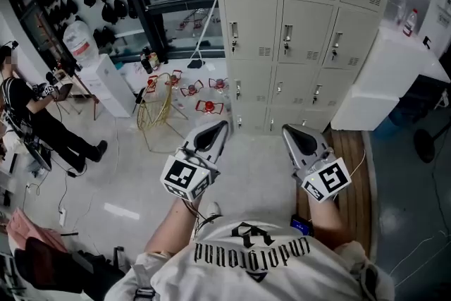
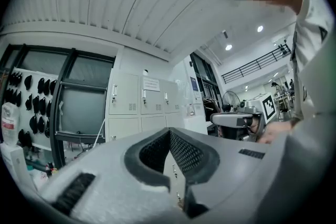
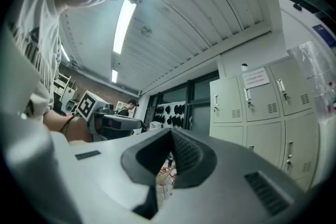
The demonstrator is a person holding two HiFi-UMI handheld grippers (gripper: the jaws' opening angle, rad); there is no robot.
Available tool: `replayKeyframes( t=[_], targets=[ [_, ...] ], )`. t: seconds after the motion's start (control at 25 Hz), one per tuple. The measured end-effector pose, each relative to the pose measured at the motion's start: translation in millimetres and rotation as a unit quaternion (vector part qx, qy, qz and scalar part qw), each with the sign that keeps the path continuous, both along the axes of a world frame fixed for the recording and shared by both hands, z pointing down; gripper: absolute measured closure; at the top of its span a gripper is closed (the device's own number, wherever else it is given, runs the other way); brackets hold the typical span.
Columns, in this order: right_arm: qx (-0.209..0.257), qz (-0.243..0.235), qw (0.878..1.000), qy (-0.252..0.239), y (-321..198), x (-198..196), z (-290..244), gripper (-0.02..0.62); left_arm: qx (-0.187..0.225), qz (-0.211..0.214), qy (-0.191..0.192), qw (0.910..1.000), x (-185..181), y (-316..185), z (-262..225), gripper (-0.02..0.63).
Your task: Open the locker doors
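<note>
Workshop wall of shut lockers, paper notice illegible.

head view: steeply down from above | both gripper views: low, tilted up | shared: lockers well ahead

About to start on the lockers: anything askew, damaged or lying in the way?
The locker doors all look shut and straight. Only oddity: a yellow wire frame and several red items sit scattered on the floor by the lockers' base.
</note>
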State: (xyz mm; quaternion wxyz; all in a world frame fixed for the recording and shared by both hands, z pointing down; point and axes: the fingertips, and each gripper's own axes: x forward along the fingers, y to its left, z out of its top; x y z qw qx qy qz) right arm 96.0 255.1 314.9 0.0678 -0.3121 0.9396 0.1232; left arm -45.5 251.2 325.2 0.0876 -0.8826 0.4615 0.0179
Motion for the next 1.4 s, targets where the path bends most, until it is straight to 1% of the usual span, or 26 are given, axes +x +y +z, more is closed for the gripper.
replayKeyframes(
  t=[0.2, 0.4, 0.52, 0.6, 0.64, 0.68, 0.76, 0.84, 1.08, 1.28, 1.4],
  targets=[
    [-0.005, -0.001, 1.0, -0.002, -6.8, 0.6, 2.1, 0.591, 0.0, -0.005, 0.0, 1.0, -0.4, -7.8, 1.5, 0.6],
    [-0.016, 0.018, 1.0, -0.008, -23.0, 4.9, 4.7, 0.589, -0.001, -0.007, -0.003, 1.0, -1.4, -15.7, 1.3, 0.6],
    [-0.021, 0.018, 1.0, -0.008, -30.4, 2.7, 4.9, 0.581, -0.001, -0.01, -0.005, 0.9999, -3.9, -20.2, 0.1, 0.6],
    [-0.031, 0.016, 0.999, -0.008, -36.5, -1.4, 5.0, 0.527, 0.0, -0.013, -0.005, 0.9999, -7.1, -24.6, -1.4, 0.598],
    [-0.038, 0.016, 0.999, -0.006, -40.3, -3.6, 6.6, 0.483, 0.001, -0.015, -0.005, 0.9999, -8.4, -27.2, -1.8, 0.598],
    [-0.045, 0.015, 0.999, -0.004, -44.2, -5.7, 8.9, 0.457, 0.001, -0.016, -0.005, 0.9999, -9.5, -29.7, -1.7, 0.598],
    [-0.057, 0.014, 0.998, 0.002, -52.3, -10.4, 13.8, 0.423, 0.002, -0.018, -0.007, 0.9998, -12.2, -34.9, -1.3, 0.598],
    [-0.063, 0.015, 0.998, 0.003, -62.1, -15.5, 15.9, 0.407, 0.002, -0.019, -0.009, 0.9998, -17.1, -42.3, -1.5, 0.598],
    [-0.067, 0.019, 0.998, 0.009, -99.1, -42.1, 22.1, 0.397, 0.002, -0.011, -0.005, 0.9999, -40.5, -82.5, 3.7, 0.598],
    [-0.07, 0.036, 0.997, 0.012, -141.7, -70.0, 23.3, 0.397, -0.002, 0.012, 0.003, 0.9999, -62.9, -134.0, 7.2, 0.598],
    [-0.075, 0.055, 0.996, 0.013, -171.7, -82.2, 22.7, 0.397, -0.008, 0.032, 0.006, 0.9994, -73.1, -168.4, 9.0, 0.598]
  ],
)
